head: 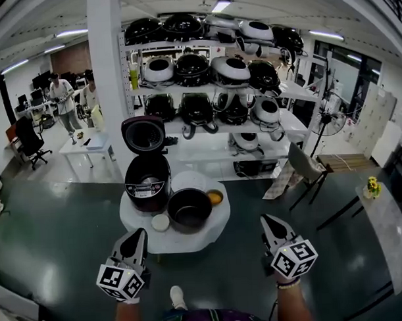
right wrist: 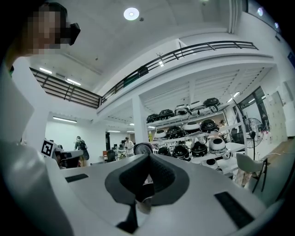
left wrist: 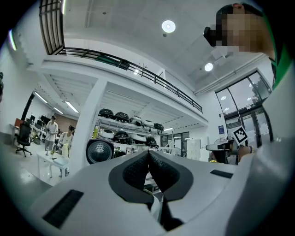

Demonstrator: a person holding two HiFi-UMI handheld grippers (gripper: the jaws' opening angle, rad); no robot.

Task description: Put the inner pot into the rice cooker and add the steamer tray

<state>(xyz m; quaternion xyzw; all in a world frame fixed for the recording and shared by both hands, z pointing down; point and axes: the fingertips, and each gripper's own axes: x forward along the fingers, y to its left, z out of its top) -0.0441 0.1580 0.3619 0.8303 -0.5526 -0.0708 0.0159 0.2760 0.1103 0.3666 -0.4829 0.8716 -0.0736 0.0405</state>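
A dark red rice cooker (head: 148,179) stands with its lid up on a small round white table (head: 219,223). Beside it on the right sits the black inner pot (head: 189,209). A small white round piece (head: 160,222) lies at the pot's left front, and an orange-filled bowl (head: 215,197) sits behind the pot. My left gripper (head: 133,244) and right gripper (head: 269,225) hang short of the table on either side, both shut and empty. In the left gripper view the cooker's raised lid (left wrist: 99,151) shows past the shut left gripper (left wrist: 148,156); the right gripper (right wrist: 148,161) also points level at the lid (right wrist: 143,148).
White shelves (head: 212,90) loaded with many rice cookers stand behind the table, next to a white pillar (head: 107,74). A grey chair (head: 305,165) is at the right, a desk with a flower pot (head: 372,187) further right. People work at desks (head: 62,95) at the far left.
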